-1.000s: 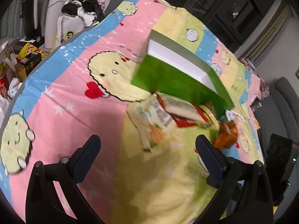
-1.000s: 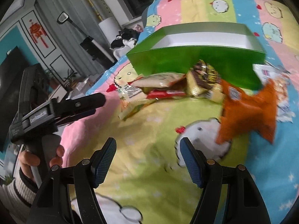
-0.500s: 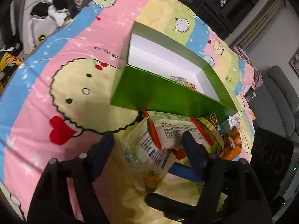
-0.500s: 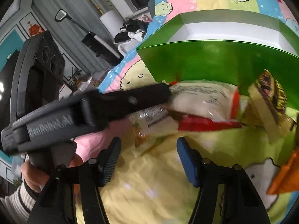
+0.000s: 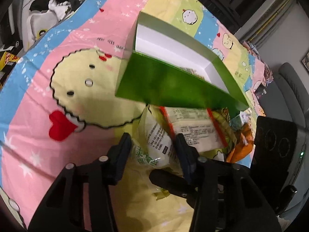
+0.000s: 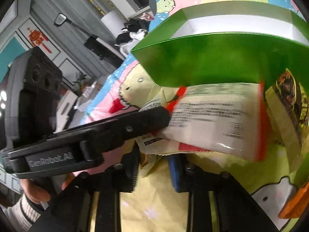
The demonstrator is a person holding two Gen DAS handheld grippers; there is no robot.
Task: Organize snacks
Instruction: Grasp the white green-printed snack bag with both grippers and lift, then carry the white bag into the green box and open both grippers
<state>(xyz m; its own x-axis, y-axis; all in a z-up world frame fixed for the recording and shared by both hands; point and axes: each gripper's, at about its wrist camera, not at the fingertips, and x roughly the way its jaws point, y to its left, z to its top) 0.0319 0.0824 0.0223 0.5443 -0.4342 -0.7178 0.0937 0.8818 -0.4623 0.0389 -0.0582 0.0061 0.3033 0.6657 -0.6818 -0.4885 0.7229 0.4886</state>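
left gripper (image 5: 152, 147): jaws just closing, now pinching the pale bag (image 5: 156, 143)
right gripper (image 6: 154, 171): jaws just closing on that bag's near edge
snacks: piled against the green box (image 5: 170, 85) front wall
next: lift 1 bag into box

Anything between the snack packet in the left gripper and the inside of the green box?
Yes: the green box's near wall stands upright between them, so the pale packet must go over it. A white-and-red packet overlaps it too. The left gripper's jaws have just been closing and now press the pale packet.
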